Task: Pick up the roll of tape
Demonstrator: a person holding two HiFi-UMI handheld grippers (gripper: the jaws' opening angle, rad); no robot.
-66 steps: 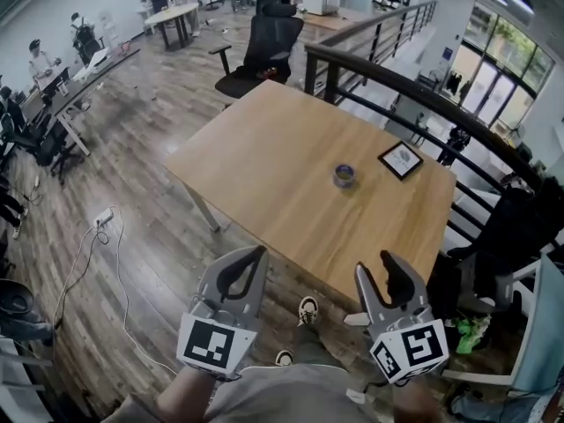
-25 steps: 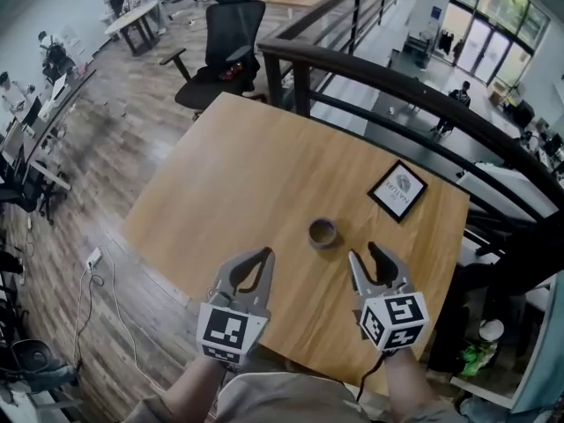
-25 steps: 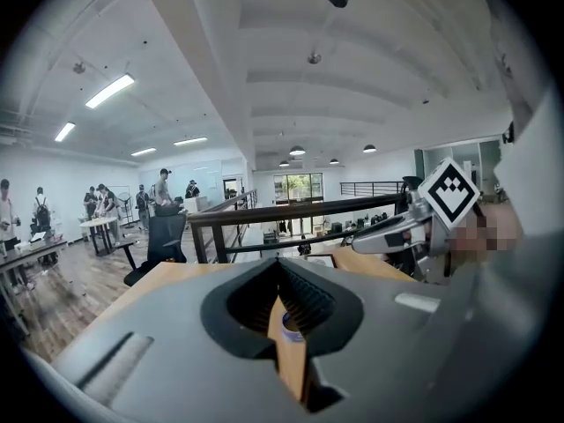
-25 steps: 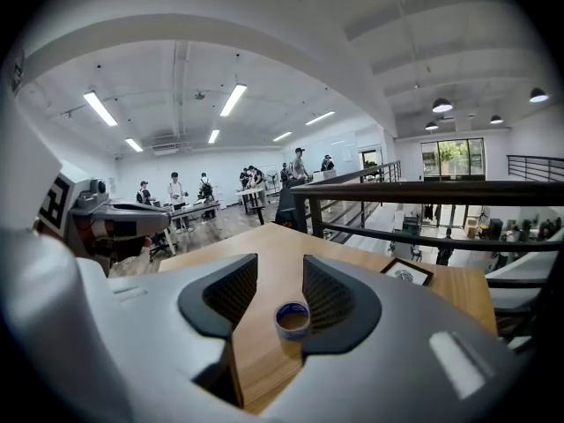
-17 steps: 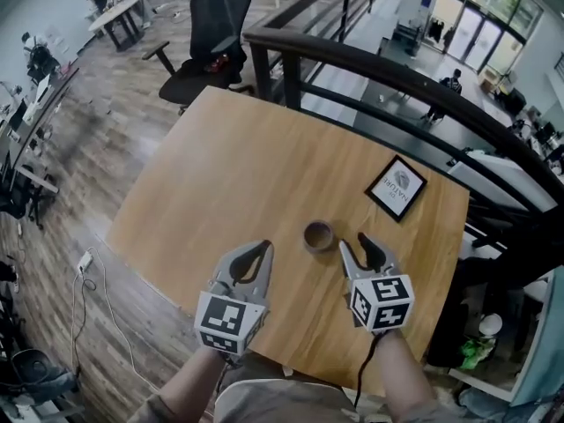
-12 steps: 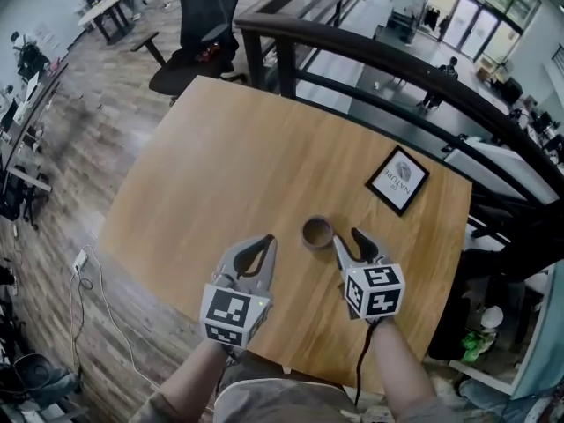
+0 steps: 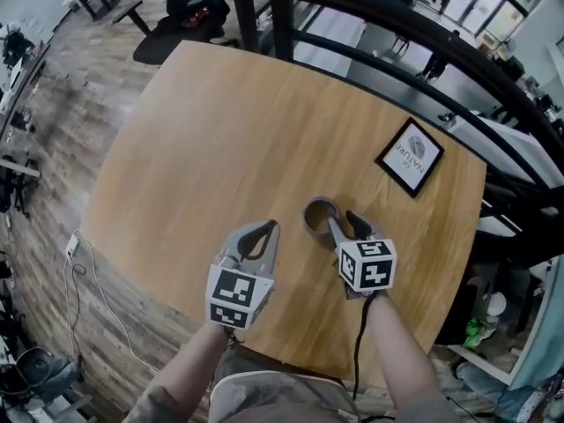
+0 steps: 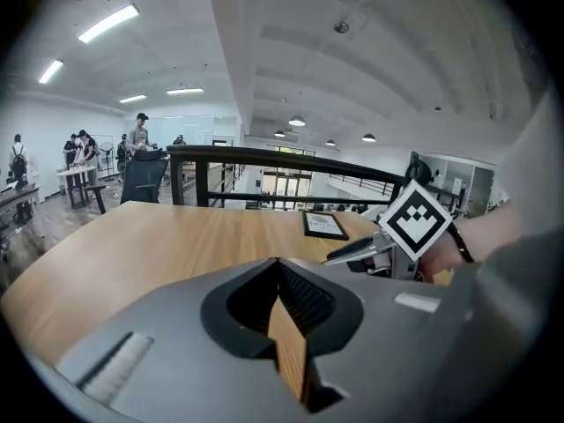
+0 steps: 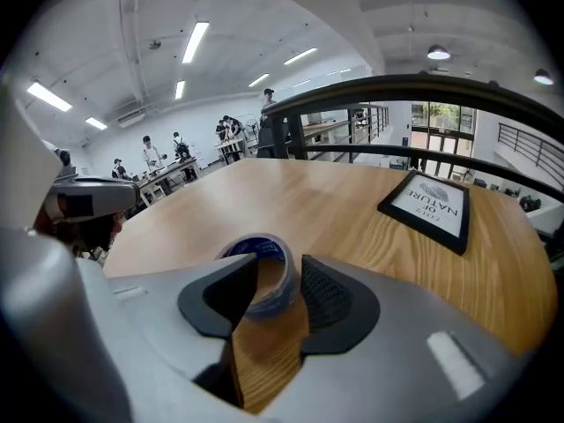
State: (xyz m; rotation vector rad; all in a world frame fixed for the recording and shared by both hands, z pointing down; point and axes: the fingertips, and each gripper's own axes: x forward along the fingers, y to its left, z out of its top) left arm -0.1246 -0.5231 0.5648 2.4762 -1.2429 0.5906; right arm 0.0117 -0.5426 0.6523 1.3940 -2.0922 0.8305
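Tape roll point(image 7: 319, 211) point(image 9: 269, 276) on the wooden table point(image 7: 220, 130). Lies flat, hole up, not lifted, toward the person's side of the top. Right gripper point(image 7: 345, 226) point(image 9: 280, 267) low over the table, fingers spread, tips at the roll's near side. In the right gripper view, holds the roll in the gap between the 2 tips, left tip overlapping the rim, right tip just beside the outer wall; contact not clear. Left gripper point(image 7: 267, 227) point(image 8: 278, 267) beside the right one, apart from the roll, fingers pressed together at the tips on nothing, only table wood showing behind them. Black-framed sign point(image 7: 411, 156) point(image 9: 427, 205) flat on the table beyond the roll, off to its right, apart from it. Dark railing point(image 7: 370, 16) past the table's far edge.
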